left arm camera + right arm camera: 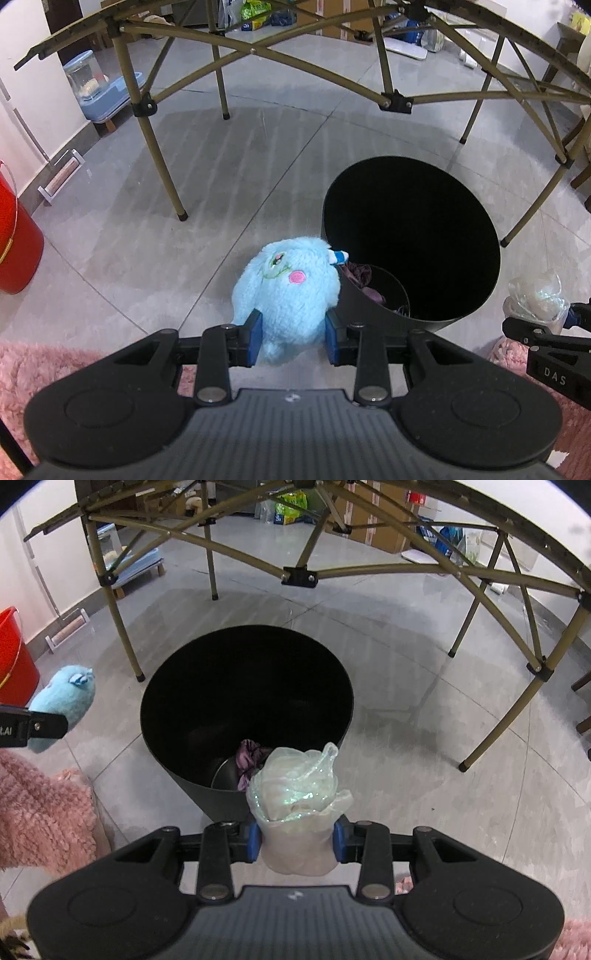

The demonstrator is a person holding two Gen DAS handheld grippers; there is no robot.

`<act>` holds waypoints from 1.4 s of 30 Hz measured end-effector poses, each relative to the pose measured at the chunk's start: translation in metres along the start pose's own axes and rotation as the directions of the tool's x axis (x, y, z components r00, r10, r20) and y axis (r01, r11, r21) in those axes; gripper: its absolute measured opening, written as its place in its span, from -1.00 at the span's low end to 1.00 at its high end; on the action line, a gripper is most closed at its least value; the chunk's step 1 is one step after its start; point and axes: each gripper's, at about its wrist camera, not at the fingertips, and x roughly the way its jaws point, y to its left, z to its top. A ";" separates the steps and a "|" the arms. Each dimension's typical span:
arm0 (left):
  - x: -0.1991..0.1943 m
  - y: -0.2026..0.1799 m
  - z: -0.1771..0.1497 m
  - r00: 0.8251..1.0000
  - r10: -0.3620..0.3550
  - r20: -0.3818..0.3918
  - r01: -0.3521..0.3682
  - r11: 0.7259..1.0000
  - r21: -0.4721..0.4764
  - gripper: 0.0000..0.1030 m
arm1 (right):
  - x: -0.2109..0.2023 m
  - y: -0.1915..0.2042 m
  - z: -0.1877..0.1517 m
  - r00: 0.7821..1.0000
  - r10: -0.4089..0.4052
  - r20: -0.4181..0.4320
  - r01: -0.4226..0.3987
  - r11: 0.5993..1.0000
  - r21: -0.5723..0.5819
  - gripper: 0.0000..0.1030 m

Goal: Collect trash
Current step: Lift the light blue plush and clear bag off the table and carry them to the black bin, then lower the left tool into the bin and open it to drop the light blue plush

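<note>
Trash goes in the big black bin (177, 716), which stands on the grey tile floor (406, 686) near the middle of the room. It is wide open at the top, and down at the bottom lies a purple scrap (248, 756). Far behind the bin is a folding table (299, 576) with thin tan legs that cross each other. A red bucket (18, 243) sits on the floor far to the left, by the wall. Fluffy pink fabric (40, 812) shows low at the near left.

Next comes the blue plush toy (288, 291). It is round and furry, with a pink cheek. The left gripper (293, 338) has its two blue pads pressed tight on the toy's near end, one on each side, so the toy is held. The toy hangs just left of the bin, and its far side is right by the bin's rim. I cannot tell if it touches the rim.

Smaller still is the clear plastic bag (295, 805), all crumpled and a bit shiny. The right gripper (298, 840) squeezes it between its blue pads, so it is held too. The bag is at the near edge of the bin, and its top pokes up over the rim. In the left view the bag shows at the far right edge
</note>
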 end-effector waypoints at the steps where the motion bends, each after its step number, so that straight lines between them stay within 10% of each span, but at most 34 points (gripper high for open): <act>1: 0.001 -0.001 0.000 1.000 -0.002 -0.005 0.002 1.000 0.000 -0.36 | 0.001 0.000 0.000 1.000 0.001 -0.006 -0.001 1.000 0.002 -0.32; 42: 0.019 -0.092 0.054 0.991 -0.131 -0.024 0.132 0.991 0.039 -0.36 | 0.014 -0.051 0.020 0.997 -0.080 -0.005 0.080 0.980 0.180 -0.32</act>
